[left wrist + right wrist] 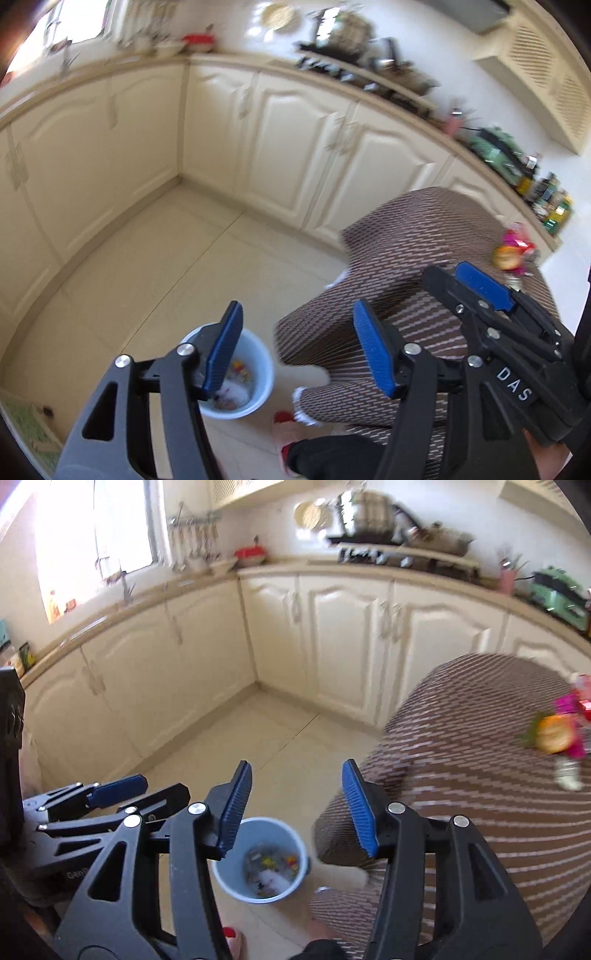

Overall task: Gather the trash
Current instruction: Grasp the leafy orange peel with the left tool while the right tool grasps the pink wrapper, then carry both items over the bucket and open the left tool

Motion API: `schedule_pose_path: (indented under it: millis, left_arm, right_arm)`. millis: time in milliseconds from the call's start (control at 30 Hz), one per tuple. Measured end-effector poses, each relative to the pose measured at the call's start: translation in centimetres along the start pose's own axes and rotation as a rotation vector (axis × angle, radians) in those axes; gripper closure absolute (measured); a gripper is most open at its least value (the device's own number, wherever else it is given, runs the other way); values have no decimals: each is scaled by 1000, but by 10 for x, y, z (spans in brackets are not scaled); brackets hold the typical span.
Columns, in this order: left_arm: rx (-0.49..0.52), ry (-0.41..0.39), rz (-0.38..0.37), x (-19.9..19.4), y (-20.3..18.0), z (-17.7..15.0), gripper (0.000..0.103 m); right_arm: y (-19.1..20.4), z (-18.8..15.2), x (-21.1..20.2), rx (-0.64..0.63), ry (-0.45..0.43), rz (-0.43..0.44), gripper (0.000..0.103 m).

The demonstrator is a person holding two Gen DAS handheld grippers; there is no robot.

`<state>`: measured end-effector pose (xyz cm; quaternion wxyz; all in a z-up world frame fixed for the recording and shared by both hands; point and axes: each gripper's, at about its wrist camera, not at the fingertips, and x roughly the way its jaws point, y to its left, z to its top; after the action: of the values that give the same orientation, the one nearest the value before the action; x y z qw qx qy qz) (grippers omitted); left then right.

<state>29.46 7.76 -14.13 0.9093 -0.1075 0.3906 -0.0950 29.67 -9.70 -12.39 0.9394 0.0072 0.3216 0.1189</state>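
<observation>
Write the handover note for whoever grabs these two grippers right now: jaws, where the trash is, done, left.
Left gripper: open, nothing between the pads.
Right gripper: open, also empty.
Bin: pale blue, on the floor beside the covered table, below both grippers. It already holds mixed scraps and something white.
Still on the table: a colourful pile of trash, with orange and pink pieces, near the far right edge; too blurred to tell what each is.
Done: some trash is binned.
Left: probably fetch the pile from the table and drop it in the bin.
</observation>
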Motion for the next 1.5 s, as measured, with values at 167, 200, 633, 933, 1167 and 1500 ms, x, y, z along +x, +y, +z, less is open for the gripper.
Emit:
schedule_pose_path:
  millis: [167, 200, 633, 933, 1167, 1500]
  left_arm:
    - [128, -21, -88, -7, -89, 14, 38]
    - [147, -21, -100, -6, -104, 15, 38]
    - [380, 22, -165, 60, -269, 26, 37]
    - [415, 44, -174, 112, -315, 36, 37]
    - [410, 60, -188, 135, -324, 42, 52]
    - [398, 36, -215, 122, -305, 42, 68]
  right_arm:
    - [-61, 4, -58, 46, -65, -88, 51]
    - [-76, 4, -68, 59, -74, -113, 49]
    - [-242, -16, -118, 219, -70, -312, 47]
    - [-285, -21, -106, 277, -57, -289, 45]
    - [-288, -15, -98, 279, -35, -268, 44]
    - [-272, 5, -83, 235, 1, -257, 44]
